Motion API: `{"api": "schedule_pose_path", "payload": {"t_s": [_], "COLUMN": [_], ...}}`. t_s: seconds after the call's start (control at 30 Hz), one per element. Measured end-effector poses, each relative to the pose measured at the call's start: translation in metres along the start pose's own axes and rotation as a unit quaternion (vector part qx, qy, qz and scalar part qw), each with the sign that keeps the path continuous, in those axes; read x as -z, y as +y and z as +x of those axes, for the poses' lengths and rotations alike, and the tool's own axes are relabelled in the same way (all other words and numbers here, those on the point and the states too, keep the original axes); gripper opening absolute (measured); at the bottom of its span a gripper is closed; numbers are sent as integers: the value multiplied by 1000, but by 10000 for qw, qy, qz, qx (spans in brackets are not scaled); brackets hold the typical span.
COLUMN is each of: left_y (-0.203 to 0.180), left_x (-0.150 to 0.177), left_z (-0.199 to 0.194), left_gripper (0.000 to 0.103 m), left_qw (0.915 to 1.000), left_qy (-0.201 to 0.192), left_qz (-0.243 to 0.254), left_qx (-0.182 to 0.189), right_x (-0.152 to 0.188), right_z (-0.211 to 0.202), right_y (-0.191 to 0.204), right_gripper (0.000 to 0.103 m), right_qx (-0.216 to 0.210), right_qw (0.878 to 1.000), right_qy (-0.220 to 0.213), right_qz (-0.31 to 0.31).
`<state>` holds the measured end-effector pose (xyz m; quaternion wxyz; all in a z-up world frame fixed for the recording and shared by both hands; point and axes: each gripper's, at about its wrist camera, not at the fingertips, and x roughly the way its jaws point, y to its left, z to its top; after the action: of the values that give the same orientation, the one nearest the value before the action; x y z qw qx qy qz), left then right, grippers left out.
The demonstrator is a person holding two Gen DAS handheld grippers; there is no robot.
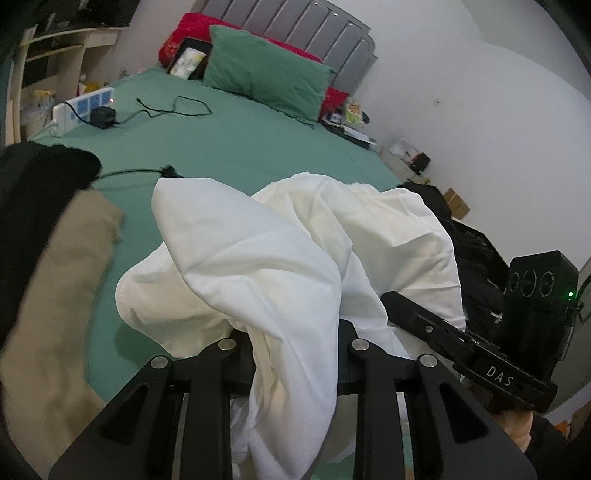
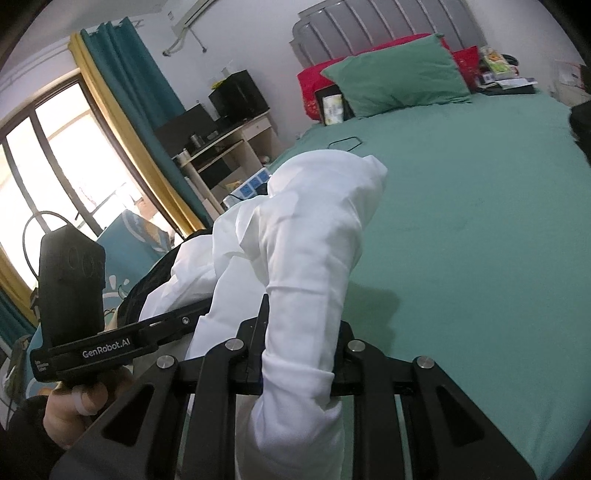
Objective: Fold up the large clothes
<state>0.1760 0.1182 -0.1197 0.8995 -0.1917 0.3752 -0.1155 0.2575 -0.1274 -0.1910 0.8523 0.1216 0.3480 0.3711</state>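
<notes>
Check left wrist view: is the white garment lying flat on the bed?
No, the white garment is bunched and lifted above the green sheet.

A green pillow (image 1: 266, 74) leans on the grey headboard (image 1: 295, 26) near a power strip (image 1: 83, 107).

1. White garment (image 1: 258, 258): large, thin, plain white cloth, crumpled and bunched, no print visible.
2. Pose: lifted off the green bed (image 1: 240, 147), hanging in loose folds; one bunch is pinched in the left gripper (image 1: 295, 354), another rolled, tube-like bunch in the right gripper (image 2: 299, 354).
3. State: unfolded, wrinkled, draped between the two grips; its lower part drops below both views, so whether it touches the bed cannot be told.
</notes>
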Motion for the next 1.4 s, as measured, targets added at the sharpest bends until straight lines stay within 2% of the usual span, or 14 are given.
{"api": "schedule_pose_path", "payload": {"t_s": [0.17, 0.37, 0.53, 0.6, 0.67, 0.77, 0.93, 1.1, 1.23, 1.3, 1.4], "left_y": [27, 65, 100, 113, 119, 112, 92, 96, 85, 86, 97], "left_x": [-14, -13, 0, 5, 6, 3, -2, -5, -5, -6, -2], "left_z": [2, 15, 42, 45, 43, 41, 25, 11, -1, -2, 0], "left_gripper": [27, 27, 27, 27, 27, 27, 27, 27, 27, 27, 27], "left_qw": [9998, 9985, 9932, 9900, 9889, 9901, 9881, 9859, 9852, 9842, 9819], "left_qy": [4, 71, 557, 644, 633, 677, 562, 416, 383, 426, 626], "left_qz": [16, -367, -763, -1027, -1184, -905, -367, -421, -193, -135, -314], "left_qx": [-218, -411, -680, -727, -631, -831, -1387, -1563, -1657, -1711, -1761], "right_x": [-8, 2, 18, 27, 35, 35, 30, 21, 18, 20, 26], "right_z": [33, 74, 106, 112, 113, 110, 104, 95, 82, 75, 70], "right_y": [2, -9, -26, -34, -42, -41, -34, -30, -30, -32, -33], "right_gripper": [21, 21, 21, 24, 35, 46, 52, 57, 60, 60, 61], "right_qx": [-197, -409, -232, -18, 51, 184, 432, 662, 855, 955, 1097], "right_qw": [9997, 9968, 9921, 9909, 9899, 9903, 9885, 9883, 9875, 9862, 9838], "right_qy": [117, 536, 1067, 1199, 1251, 1292, 1413, 1361, 1324, 1353, 1413], "right_qz": [46, 419, 614, 617, 658, 484, 315, 181, 42, -30, -148]}}
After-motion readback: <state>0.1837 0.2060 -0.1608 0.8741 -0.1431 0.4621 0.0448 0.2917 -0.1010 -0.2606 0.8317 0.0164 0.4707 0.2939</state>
